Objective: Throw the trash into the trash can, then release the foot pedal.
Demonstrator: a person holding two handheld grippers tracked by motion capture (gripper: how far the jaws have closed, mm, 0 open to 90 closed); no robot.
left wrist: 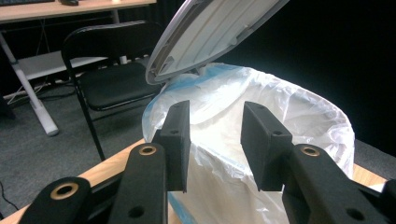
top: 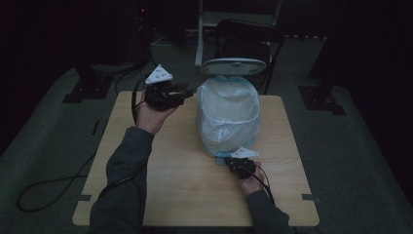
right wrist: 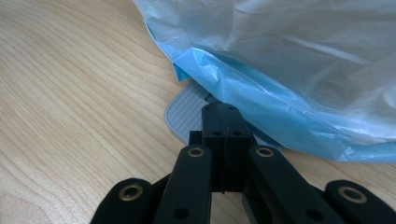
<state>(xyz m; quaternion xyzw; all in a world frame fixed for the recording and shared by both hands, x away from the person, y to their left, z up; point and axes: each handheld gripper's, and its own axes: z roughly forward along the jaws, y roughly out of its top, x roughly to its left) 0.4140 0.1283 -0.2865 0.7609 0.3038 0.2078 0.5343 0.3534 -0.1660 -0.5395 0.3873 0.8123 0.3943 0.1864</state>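
Dark floor and a black folding chair (left wrist: 109,70) lie beyond the pale wooden table (top: 160,180) I work at. On the table stands a pedal bin (top: 228,114), upright, its lid (top: 234,66) swung up at the far side and a white-and-blue plastic liner (left wrist: 289,107) draped over its rim and down its sides.

At the bin's near foot, my right gripper (right wrist: 223,116) points toward the bin's base with its jaws pressed together on nothing; their tips rest on the ribbed grey pedal (right wrist: 184,114) that pokes out from under the blue hem of the liner. With the lid raised, I judge that press is what holds it up.

My left gripper (left wrist: 215,140) hovers to the left of the bin at rim height, jaws spread and empty, and through the gap between them I see the liner's bunched edge straight ahead and close. So the rim lies directly along the left gripper's aim, and the left is the hand placed to take hold of the liner's edge, while the right keeps the pedal.
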